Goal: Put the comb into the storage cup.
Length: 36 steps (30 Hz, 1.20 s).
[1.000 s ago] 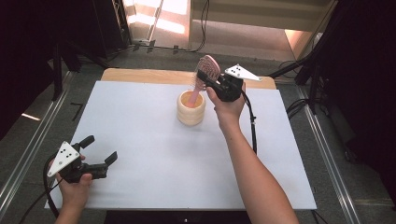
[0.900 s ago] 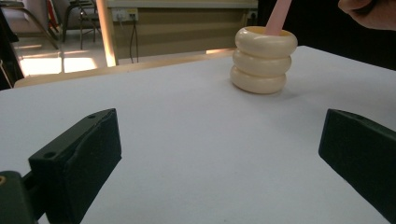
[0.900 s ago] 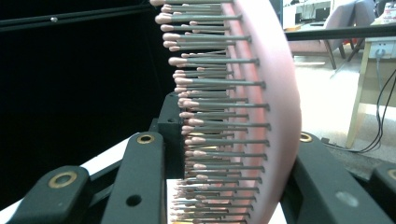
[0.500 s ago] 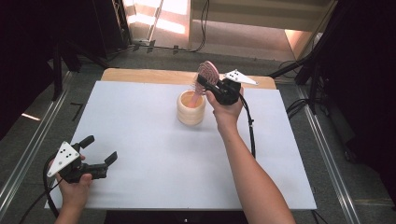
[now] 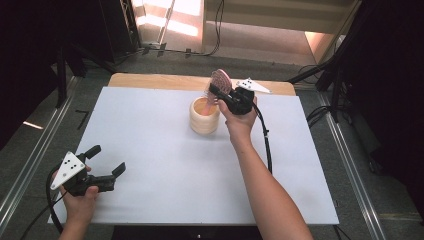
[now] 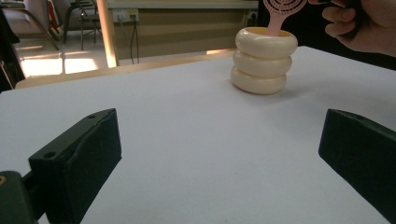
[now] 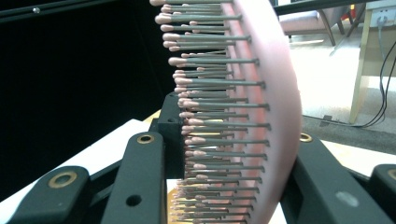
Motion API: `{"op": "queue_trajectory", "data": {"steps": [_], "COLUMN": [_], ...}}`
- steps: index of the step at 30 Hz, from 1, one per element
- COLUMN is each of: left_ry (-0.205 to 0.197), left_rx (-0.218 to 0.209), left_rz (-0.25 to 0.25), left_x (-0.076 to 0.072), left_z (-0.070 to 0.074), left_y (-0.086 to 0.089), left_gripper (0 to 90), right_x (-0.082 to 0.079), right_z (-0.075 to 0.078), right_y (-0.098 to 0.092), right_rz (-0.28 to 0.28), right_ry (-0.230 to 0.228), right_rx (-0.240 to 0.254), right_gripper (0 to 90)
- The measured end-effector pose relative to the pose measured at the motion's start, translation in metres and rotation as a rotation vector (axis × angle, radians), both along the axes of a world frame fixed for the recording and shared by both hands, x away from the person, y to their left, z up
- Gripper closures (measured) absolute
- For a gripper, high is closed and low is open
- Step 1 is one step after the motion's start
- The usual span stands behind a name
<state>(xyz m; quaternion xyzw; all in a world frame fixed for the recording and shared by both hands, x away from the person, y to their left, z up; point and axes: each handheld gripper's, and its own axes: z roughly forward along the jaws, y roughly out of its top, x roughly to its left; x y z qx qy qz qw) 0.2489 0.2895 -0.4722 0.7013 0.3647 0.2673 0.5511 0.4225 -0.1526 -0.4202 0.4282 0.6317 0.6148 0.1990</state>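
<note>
While clamping the pink hairbrush (image 5: pixel 220 81), right hand-held gripper (image 5: pixel 218 93) seemingly above cup (image 5: pixel 204 116).

My left hand-held gripper (image 5: pixel 102 166) is showing a matte black body with two blocky black jaws, a small hole drilled in one. A grey three-cornered plate with black dots is sitting on top of it, and a black cable is trailing from its rear. My right hand-held gripper (image 5: pixel 222 94) is wearing the same dotted plate and black cable, with brass-ringed screws shining on its black arms. My forearms are showing bare, with no sleeves.
</note>
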Motion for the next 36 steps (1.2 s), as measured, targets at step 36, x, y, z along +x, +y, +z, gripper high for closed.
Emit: {"op": "queue_trajectory", "data": {"steps": [36], "left_ry": [-0.001], "left_rx": [0.006], "left_rz": [-0.008], "left_x": [0.0], "left_z": [0.0], "left_y": [-0.002], "left_gripper": [0.0], "right_x": [0.009], "right_z": [-0.021], "right_y": [-0.016], "right_rz": [-0.013], "right_ry": [0.098], "right_rx": [0.076], "right_gripper": [51.0]}}
